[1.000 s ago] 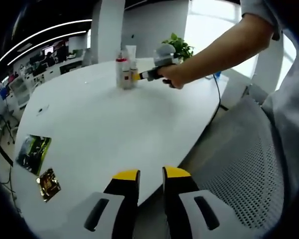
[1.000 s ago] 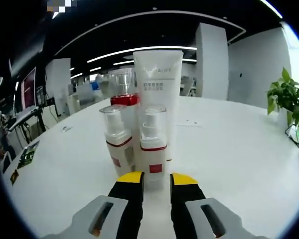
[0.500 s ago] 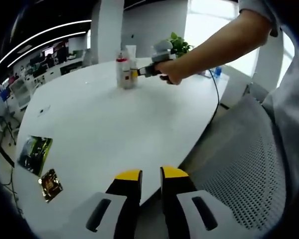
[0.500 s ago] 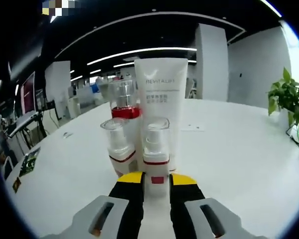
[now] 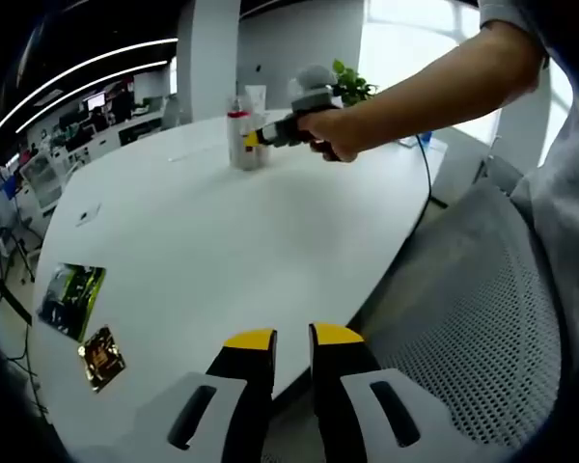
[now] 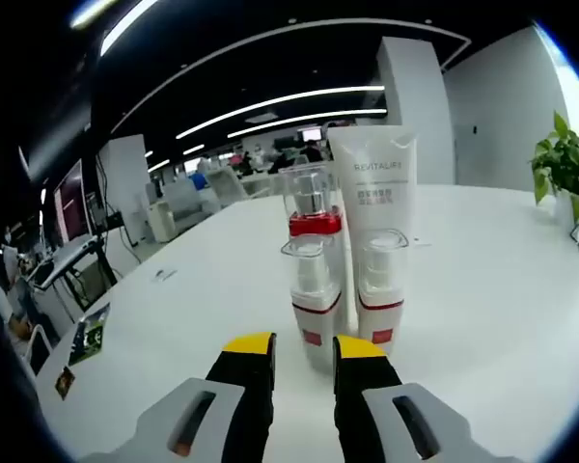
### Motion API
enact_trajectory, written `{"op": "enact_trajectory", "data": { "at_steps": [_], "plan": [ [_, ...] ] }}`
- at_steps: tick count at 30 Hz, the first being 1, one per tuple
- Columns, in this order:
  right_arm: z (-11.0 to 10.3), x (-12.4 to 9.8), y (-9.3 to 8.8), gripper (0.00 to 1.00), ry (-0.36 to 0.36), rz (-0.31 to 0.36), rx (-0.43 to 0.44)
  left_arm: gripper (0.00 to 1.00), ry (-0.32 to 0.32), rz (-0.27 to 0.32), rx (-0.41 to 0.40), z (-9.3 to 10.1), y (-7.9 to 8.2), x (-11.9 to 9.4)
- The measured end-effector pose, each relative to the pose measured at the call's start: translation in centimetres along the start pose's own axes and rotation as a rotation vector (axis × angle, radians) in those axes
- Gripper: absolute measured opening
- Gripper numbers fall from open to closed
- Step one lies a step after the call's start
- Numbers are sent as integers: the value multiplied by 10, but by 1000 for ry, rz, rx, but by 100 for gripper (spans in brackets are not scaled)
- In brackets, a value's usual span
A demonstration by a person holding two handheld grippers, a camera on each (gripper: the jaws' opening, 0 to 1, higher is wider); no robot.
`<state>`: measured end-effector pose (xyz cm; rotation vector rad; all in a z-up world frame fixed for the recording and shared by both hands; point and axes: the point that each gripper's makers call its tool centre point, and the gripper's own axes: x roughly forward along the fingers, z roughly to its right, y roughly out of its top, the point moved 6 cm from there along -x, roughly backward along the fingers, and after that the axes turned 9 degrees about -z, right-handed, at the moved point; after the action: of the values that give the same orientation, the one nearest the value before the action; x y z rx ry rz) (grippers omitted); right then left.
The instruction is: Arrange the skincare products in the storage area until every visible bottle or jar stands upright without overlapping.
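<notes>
Four skincare items stand upright in a tight cluster on the white table [image 6: 482, 289]: a white tube [image 6: 378, 207], a clear-capped bottle with a red band [image 6: 312, 207], and in front two small pump bottles [image 6: 314, 299] [image 6: 380, 289]. My right gripper [image 6: 304, 347] is open by a narrow gap, empty, just short of the small bottles, which stand slightly to its right. In the left gripper view the cluster [image 5: 239, 135] is far off, with the hand-held right gripper [image 5: 256, 138] beside it. My left gripper [image 5: 291, 340] hangs at the table's near edge, narrowly open and empty.
A potted plant [image 5: 352, 89] stands behind the cluster at the far side. Two printed packets [image 5: 68, 299] [image 5: 101, 355] lie at the table's left. A grey mesh chair [image 5: 473, 318] sits by the near right edge. A cable [image 5: 427, 183] drops off the table.
The right gripper has pulled back and shifted left. The small bottle that stood between its jaw tips now stands ahead and to the right. The left gripper has hardly moved.
</notes>
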<state>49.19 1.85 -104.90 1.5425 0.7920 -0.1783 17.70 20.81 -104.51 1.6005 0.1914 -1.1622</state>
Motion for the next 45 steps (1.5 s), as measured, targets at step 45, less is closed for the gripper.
{"op": "enact_trajectory", "data": {
  "at_steps": [45],
  "plan": [
    [-116,-27,-16,5,323,-193,-23,14,14,-16,16,-4,-2,2]
  ]
}}
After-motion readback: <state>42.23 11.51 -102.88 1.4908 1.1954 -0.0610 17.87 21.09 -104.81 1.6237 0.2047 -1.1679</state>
